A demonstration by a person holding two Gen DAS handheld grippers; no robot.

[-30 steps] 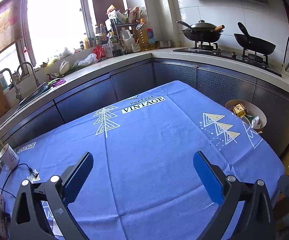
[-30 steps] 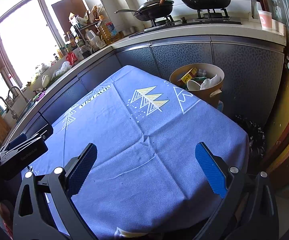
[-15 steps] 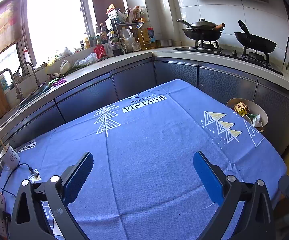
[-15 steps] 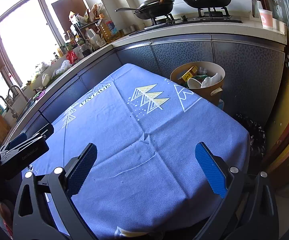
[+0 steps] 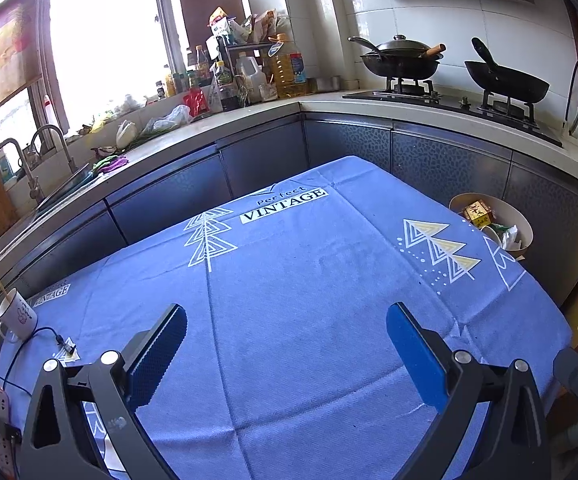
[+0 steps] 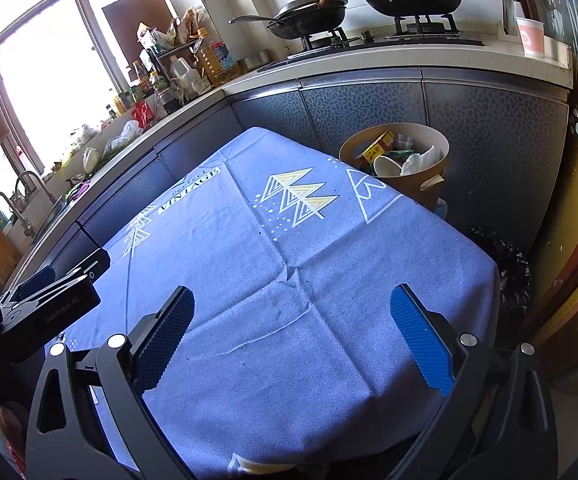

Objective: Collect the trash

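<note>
A round brown trash bin (image 6: 429, 176) stands on the floor past the table's far right corner and holds a yellow carton, a paper cup and crumpled paper. It also shows in the left wrist view (image 5: 459, 202). My left gripper (image 5: 287, 350) is open and empty above the near side of the blue tablecloth (image 5: 309, 280). My right gripper (image 6: 293, 332) is open and empty above the tablecloth (image 6: 289, 248) near its right front. I see no loose trash on the cloth.
A white mug (image 5: 15, 316), a cable and a power strip (image 5: 1, 412) lie at the table's left edge. Dark cabinets and a counter with bottles, sink (image 5: 29, 168) and two woks (image 5: 401, 60) wrap the far side. A black bag (image 6: 505, 268) lies on the floor at right.
Both grippers have drawn back and risen slightly, so the table sits a little further off. Both stay open and empty.
</note>
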